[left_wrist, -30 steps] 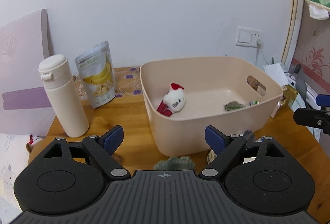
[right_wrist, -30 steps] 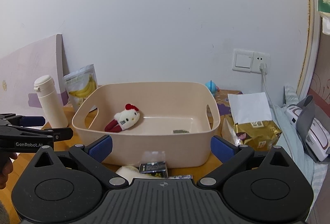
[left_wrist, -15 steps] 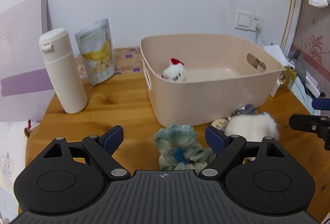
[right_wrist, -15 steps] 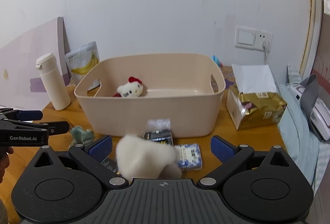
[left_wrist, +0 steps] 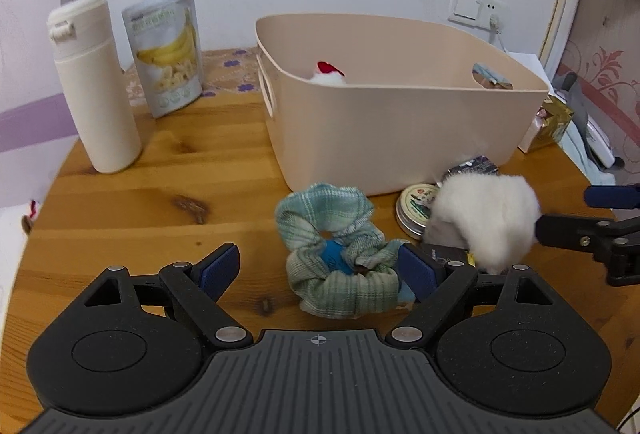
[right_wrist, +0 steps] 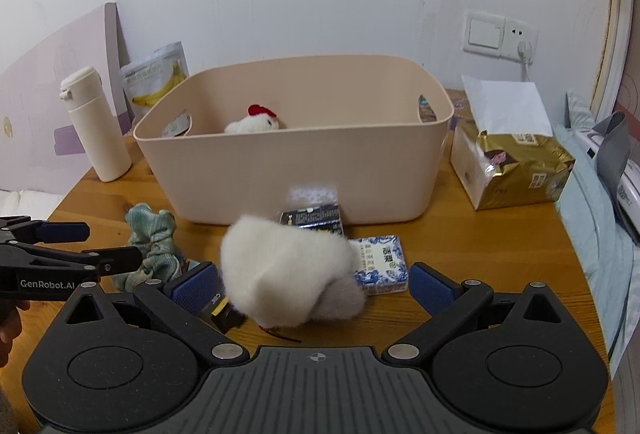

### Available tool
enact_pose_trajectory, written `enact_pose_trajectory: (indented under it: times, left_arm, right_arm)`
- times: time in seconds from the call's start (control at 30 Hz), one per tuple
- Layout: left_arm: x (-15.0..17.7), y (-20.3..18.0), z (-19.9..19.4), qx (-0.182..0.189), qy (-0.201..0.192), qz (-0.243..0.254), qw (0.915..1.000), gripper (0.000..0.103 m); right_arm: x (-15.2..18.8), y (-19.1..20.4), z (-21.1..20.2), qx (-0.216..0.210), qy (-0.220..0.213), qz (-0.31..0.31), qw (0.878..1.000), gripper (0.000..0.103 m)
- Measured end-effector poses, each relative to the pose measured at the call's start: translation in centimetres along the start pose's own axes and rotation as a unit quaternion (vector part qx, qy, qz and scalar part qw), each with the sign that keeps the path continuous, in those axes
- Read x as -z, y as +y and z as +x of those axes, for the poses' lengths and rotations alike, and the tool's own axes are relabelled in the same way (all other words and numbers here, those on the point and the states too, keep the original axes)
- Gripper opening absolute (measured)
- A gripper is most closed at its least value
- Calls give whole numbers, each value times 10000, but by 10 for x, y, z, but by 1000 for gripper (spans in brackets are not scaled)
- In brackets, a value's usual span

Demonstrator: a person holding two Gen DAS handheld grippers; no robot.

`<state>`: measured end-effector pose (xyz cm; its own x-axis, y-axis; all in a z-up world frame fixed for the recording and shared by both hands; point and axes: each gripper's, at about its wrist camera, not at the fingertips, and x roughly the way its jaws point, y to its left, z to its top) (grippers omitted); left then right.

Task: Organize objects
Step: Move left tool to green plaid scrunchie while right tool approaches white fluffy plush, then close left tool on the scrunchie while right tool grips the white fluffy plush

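A beige plastic bin point(left_wrist: 400, 138) point(right_wrist: 296, 178) stands on the round wooden table, with a white plush with a red bow point(right_wrist: 252, 122) inside. In front of it lie a green plaid scrunchie point(left_wrist: 336, 254) point(right_wrist: 154, 246), a fluffy white item point(left_wrist: 488, 222) point(right_wrist: 288, 274), a round tin point(left_wrist: 416, 206), a dark packet point(right_wrist: 312, 216) and a blue-white box point(right_wrist: 382, 262). My left gripper point(left_wrist: 320, 270) is open, its jaws on either side of the scrunchie. My right gripper point(right_wrist: 312, 284) is open around the fluffy white item.
A white bottle point(left_wrist: 96, 86) and a banana chip pouch point(left_wrist: 168, 50) stand left of the bin. A gold tissue pack point(right_wrist: 512, 158) sits right of it. A wall with a socket point(right_wrist: 500, 34) is behind. A bed edge point(right_wrist: 612, 194) lies to the right.
Both grippers have come down and forward toward the table. The scrunchie now sits between my left jaws and the fluffy white item between my right jaws.
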<state>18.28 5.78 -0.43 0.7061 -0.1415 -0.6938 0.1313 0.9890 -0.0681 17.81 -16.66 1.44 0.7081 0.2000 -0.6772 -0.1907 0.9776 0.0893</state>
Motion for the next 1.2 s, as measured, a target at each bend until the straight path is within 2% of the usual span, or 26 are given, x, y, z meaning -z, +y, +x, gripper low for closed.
enact_pose_trajectory:
  times: [0.53, 0.6, 0.73, 0.9, 0.97, 1.0, 1.17, 1.2]
  left_arm:
    - [-2, 2, 29, 183, 270, -222, 9992, 87]
    - [-2, 3, 31, 232, 306, -257, 9989, 84]
    - [-2, 3, 34, 342, 384, -280, 9983, 71]
    - [-2, 1, 33, 481, 395, -253, 9977, 48]
    - [-2, -1, 32, 482, 381, -195, 9979, 44]
    - [-2, -2, 31, 469, 369, -145, 9981, 42]
    - [-2, -3, 28, 439, 332, -86, 9984, 30]
    - [-2, -2, 28, 451, 331, -102, 9984, 27]
  right_arm:
    - [4, 7, 39, -75, 312, -45, 9995, 103]
    - [3, 8, 42, -106, 331, -59, 9994, 100]
    - [2, 10, 47, -182, 387, -77, 9991, 89]
    - [2, 14, 50, -170, 418, -184, 9988, 73]
    - [1, 14, 49, -168, 374, -178, 9990, 62]
    - [2, 14, 48, -177, 365, -184, 9990, 59]
    - [2, 11, 48, -202, 433, -130, 9988, 24]
    - [3, 10, 47, -204, 433, -118, 9988, 22]
